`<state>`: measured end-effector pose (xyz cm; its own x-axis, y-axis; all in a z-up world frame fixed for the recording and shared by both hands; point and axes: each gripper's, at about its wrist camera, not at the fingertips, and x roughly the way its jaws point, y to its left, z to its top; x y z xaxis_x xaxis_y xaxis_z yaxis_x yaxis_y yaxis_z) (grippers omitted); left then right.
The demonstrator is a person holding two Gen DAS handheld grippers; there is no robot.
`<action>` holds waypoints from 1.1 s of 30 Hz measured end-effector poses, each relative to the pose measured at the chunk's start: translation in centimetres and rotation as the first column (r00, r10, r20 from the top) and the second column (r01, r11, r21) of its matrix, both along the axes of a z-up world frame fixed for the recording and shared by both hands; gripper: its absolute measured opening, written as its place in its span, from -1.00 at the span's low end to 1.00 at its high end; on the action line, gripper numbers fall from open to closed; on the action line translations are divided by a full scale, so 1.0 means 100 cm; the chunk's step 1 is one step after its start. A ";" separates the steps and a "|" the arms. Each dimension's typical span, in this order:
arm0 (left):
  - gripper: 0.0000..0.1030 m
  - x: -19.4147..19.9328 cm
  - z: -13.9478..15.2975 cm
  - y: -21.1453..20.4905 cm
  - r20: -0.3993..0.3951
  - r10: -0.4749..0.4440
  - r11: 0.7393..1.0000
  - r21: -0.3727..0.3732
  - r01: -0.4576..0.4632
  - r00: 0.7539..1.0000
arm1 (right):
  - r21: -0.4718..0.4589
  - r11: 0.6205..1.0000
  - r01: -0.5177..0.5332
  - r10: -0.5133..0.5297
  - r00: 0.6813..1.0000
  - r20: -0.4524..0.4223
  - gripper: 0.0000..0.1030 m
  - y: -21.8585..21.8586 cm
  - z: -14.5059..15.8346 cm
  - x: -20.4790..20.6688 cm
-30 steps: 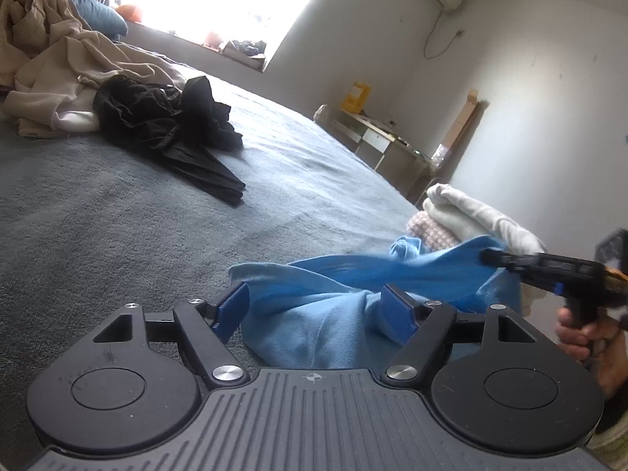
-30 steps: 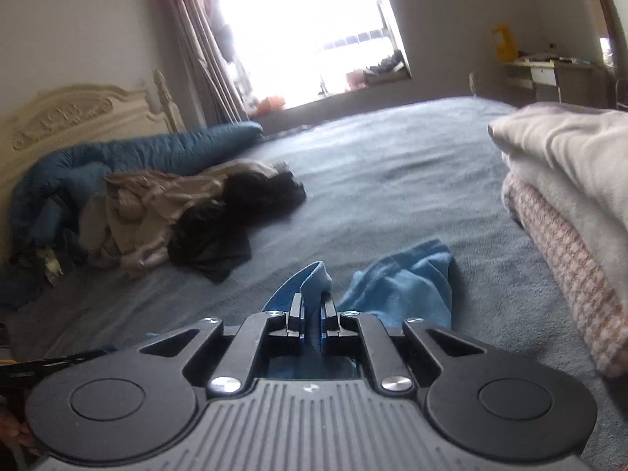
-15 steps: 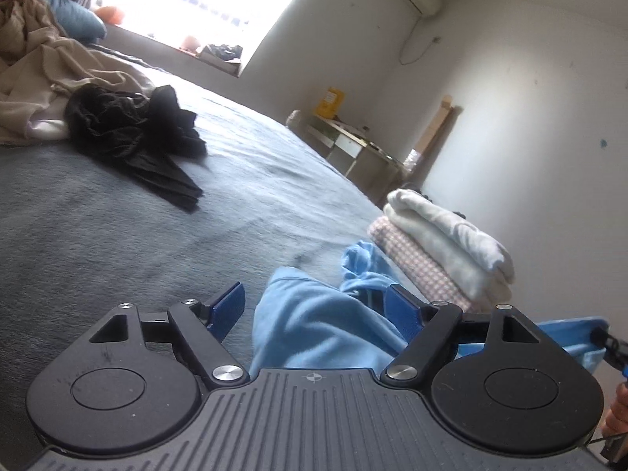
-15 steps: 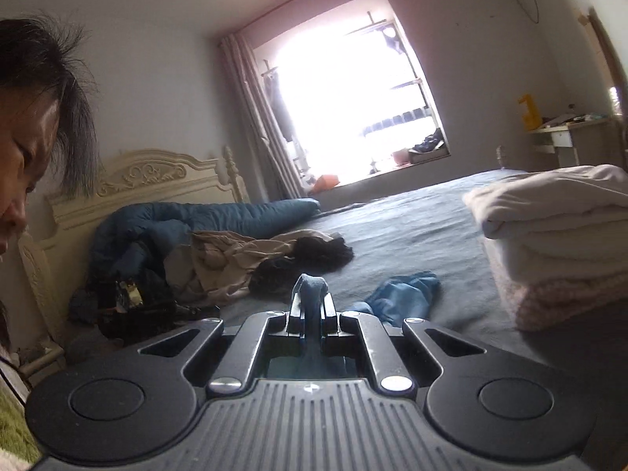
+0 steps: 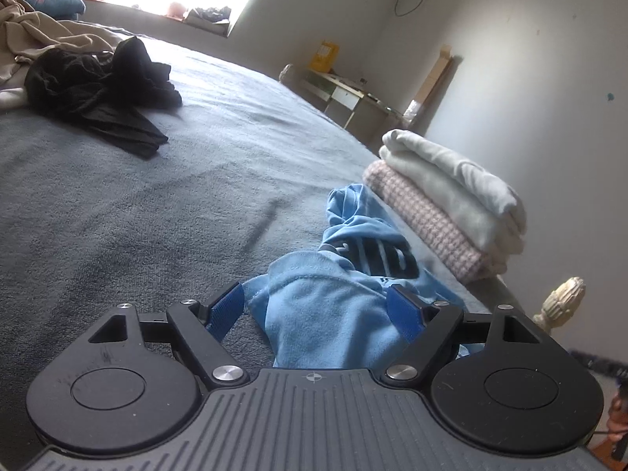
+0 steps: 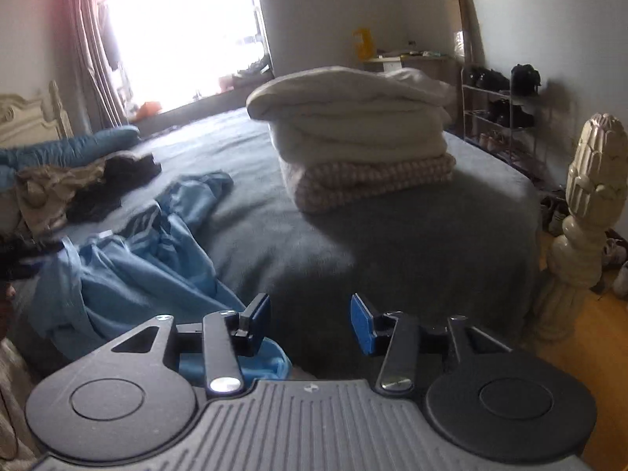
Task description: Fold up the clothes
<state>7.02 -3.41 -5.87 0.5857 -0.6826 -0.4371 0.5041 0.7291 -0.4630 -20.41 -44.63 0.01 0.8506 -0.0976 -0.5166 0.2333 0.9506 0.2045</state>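
A light blue garment (image 5: 325, 314) with a dark print lies crumpled on the grey bed (image 5: 157, 196). My left gripper (image 5: 314, 308) is open wide, with a bunch of this fabric between its fingers. The left pad (image 5: 223, 310) stands apart from the cloth. In the right wrist view the same garment (image 6: 129, 267) sprawls at the left, with a fold under the left finger. My right gripper (image 6: 310, 318) has its jaws opening and only bare blanket between them. A folded stack (image 6: 361, 137), white on pink knit, sits just beyond on the bed.
A black garment (image 5: 98, 94) and beige clothes (image 5: 39, 39) lie heaped at the far left. The folded stack (image 5: 443, 204) is close to the bed's right edge. A cream bedpost (image 6: 588, 212) stands at the corner, with a shoe rack (image 6: 498, 110) behind it and a desk (image 5: 353, 98) by the wall.
The right gripper's jaws have parted and let go of the blue fabric they pinched. Its view has swung right toward the folded stack. The left gripper has shifted toward the stack, still open.
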 end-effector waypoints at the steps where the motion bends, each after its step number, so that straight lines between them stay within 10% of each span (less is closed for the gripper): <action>1: 0.56 0.003 0.001 0.000 -0.002 0.002 1.000 -0.002 -0.002 1.000 | 0.011 1.000 -0.020 0.020 0.999 0.032 -0.01 0.002 0.007 0.007; 6: 0.56 0.025 0.002 -0.012 -0.045 -0.011 0.998 0.061 0.013 0.999 | 0.020 0.973 -0.229 0.223 0.962 0.157 0.10 0.033 0.043 0.076; 12: 0.42 0.038 -0.010 -0.029 -0.123 -0.041 0.988 0.141 0.058 0.992 | -0.104 0.889 -0.446 0.449 0.894 0.004 0.14 0.121 0.029 0.223; 16: -0.26 0.031 -0.013 -0.034 -0.117 -0.043 0.987 0.150 0.060 0.992 | -0.151 0.870 -0.469 0.439 0.877 -0.197 0.14 0.151 -0.008 0.302; 20: -0.75 0.020 -0.008 -0.034 -0.084 -0.033 0.988 0.145 0.045 0.996 | -0.070 0.882 -0.466 0.429 0.856 -0.288 -0.76 0.149 -0.024 0.328; 25: -0.81 0.000 0.047 -0.001 0.072 0.004 0.999 0.032 -0.007 0.997 | -0.127 0.898 -0.422 0.424 0.905 -0.009 -0.81 0.143 0.061 0.293; 30: -0.80 -0.040 0.109 0.034 0.329 0.038 0.999 -0.006 -0.038 0.944 | -0.160 0.905 -0.394 0.425 0.857 0.292 -0.83 0.135 0.139 0.232; 33: -0.78 -0.060 0.108 0.040 0.344 -0.013 0.999 0.038 0.000 0.939 | -0.149 0.908 -0.392 0.419 0.840 0.345 -0.83 0.135 0.138 0.203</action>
<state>1.02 0.58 4.90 0.7004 -0.6742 -0.2343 0.6329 0.7384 -0.2330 -0.12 -31.09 13.84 0.9467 0.2732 -0.1705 -0.2535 0.9587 0.1287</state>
